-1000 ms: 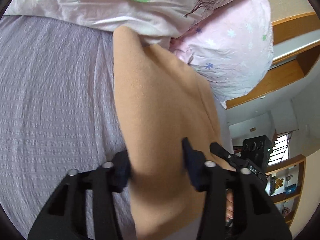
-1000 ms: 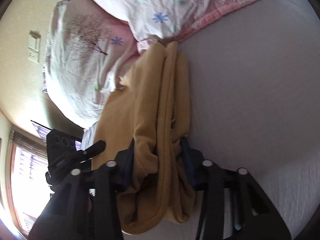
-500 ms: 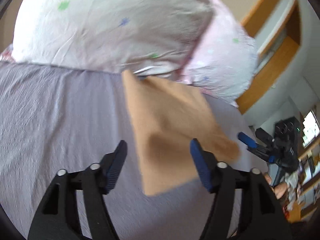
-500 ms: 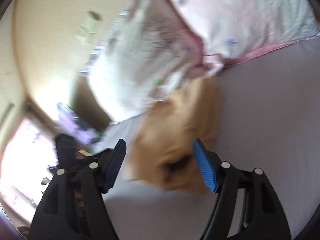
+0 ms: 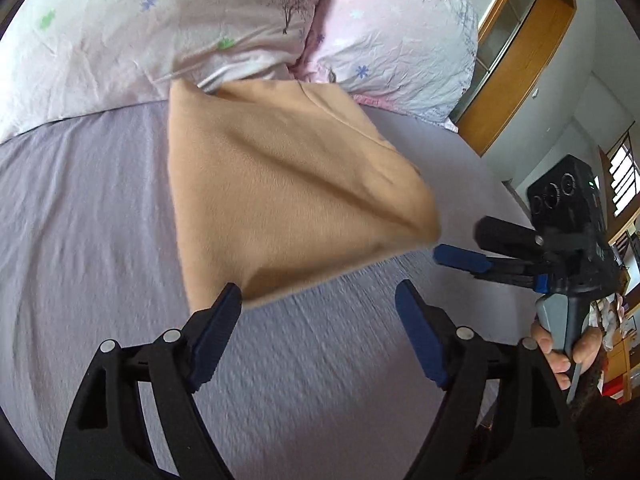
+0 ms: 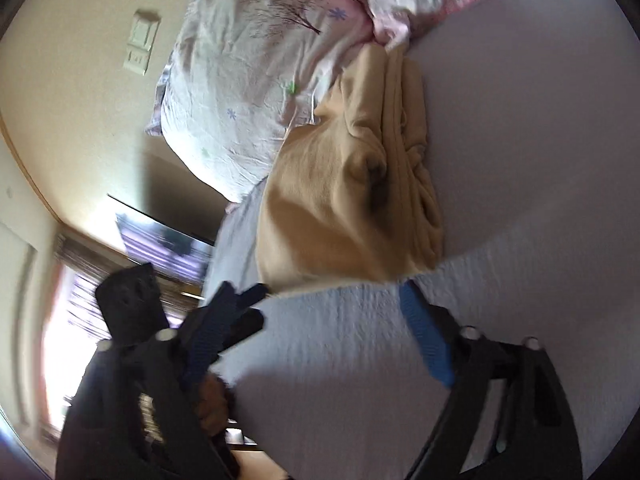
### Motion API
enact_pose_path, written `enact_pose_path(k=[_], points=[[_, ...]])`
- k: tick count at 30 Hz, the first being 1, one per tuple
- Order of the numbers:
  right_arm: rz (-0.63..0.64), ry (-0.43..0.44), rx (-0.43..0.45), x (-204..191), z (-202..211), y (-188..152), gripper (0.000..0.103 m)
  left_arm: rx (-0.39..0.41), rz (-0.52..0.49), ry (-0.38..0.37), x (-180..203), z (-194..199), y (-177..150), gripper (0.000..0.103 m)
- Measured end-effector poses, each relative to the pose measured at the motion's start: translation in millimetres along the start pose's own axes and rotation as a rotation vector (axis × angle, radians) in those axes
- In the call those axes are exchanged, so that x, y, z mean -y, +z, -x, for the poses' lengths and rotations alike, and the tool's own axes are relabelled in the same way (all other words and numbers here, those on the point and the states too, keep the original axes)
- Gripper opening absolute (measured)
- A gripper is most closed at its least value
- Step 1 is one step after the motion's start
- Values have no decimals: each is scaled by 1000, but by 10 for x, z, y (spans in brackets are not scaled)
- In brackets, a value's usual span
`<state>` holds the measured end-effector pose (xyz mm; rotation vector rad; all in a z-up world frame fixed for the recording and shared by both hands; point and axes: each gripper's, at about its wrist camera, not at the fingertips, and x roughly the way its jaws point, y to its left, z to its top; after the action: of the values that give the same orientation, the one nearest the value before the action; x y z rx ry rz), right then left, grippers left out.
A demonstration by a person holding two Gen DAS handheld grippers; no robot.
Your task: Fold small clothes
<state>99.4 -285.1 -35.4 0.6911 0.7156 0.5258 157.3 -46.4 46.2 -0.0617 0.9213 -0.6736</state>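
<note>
Left wrist: left gripper (image 5: pixel 318 304) jaws wide (empty).

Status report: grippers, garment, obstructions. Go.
Left gripper open, right gripper open. Tan garment folded on bed sheet, far edge against pillows.

Daylight floods both fisheye views, blowing out the window (image 6: pixel 68 312) (lower left, right wrist view); edges bend strongly, and motion blur smears the bedsheet (image 5: pixel 320 360).
</note>
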Motion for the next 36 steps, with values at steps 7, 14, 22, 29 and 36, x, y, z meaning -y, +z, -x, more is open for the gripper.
enact_pose_path(k=[7, 14, 22, 29, 36], points=[[340, -452, 42, -459, -46, -386, 101, -6, -14, 356, 45, -32, -222, 102], [408, -648, -29, -335, -501, -461, 101, -88, -7, 428, -49, -226, -233, 102], [438, -719, -51, -406, -609, -462, 101, -68, -6, 435, -44, -196, -260, 102], [436, -725, -50, -419, -591, -478, 101, -68, -8, 435, -33, -206, -235, 102], [438, -723, -52, -412, -589, -468, 101, -64, -16, 429, -18, -197, -238, 102]])
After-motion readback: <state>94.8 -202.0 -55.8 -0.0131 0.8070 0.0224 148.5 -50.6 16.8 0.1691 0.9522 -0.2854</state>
